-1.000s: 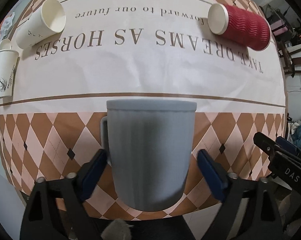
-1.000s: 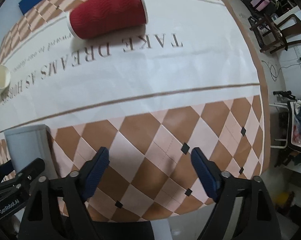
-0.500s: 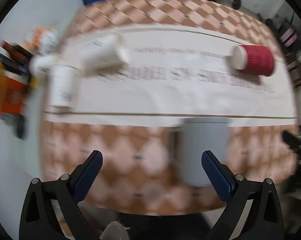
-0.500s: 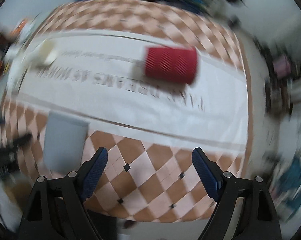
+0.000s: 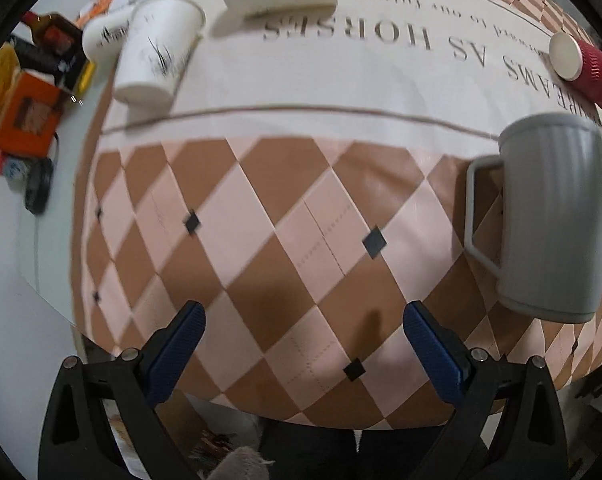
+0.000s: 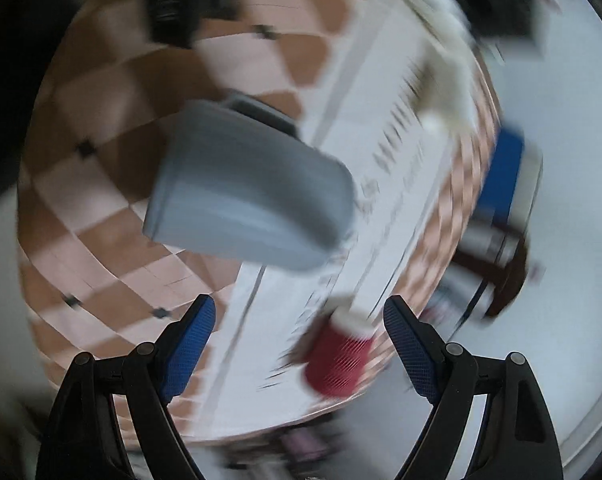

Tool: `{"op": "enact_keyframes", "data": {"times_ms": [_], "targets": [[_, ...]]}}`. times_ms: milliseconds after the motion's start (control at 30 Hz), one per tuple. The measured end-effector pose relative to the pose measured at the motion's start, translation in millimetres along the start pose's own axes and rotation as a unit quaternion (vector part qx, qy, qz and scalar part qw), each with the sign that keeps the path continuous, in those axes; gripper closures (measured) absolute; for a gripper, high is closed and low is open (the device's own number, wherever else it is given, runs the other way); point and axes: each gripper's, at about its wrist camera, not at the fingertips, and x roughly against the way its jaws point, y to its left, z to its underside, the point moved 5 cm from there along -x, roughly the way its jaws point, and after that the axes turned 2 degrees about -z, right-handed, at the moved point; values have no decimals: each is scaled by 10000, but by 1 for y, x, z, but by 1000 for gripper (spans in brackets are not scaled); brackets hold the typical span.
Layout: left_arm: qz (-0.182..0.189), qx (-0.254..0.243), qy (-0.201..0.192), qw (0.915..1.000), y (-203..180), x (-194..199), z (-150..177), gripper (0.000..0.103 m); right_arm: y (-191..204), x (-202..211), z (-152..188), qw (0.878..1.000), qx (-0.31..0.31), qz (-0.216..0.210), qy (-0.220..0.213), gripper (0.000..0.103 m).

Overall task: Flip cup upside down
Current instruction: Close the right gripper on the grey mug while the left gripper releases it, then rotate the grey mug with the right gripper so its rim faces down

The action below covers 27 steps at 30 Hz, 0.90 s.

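Left gripper (image 5: 304, 350): showing black plastic arms, ribbed blue pads (image 5: 179, 344), silver screws.
Right gripper (image 6: 299, 344): showing matching black frame, textured blue pads (image 6: 189, 340), round screws.

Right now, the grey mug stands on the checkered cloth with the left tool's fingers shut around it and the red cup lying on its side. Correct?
Not quite. The left tool is open and holds nothing; the left wrist view shows the grey mug off to its right. The mug does stand on the checkered cloth, and the red cup lies on its side.

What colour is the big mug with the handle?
The ribbed ceramic mug is plain light grey, handle included. The left wrist view shows it best.
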Motion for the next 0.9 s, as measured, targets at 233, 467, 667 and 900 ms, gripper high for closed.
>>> {"op": "enact_keyframes", "data": {"times_ms": [233,467,667,900], "targets": [[186,109,53,9998,0,-15,2,2,24,-15,-23,9709,2257,733,-333,19],[268,256,79,9993,3,-25,0,2,30,-23,-29,9402,3219,983,-524,19],[261,292,100,9992,10,-25,-3,2,42,-32,-35,9253,3566,1193,-484,18],[233,429,152,9987,23,-31,-3,2,46,-29,-37,9245,3577,1222,-494,18]]}}
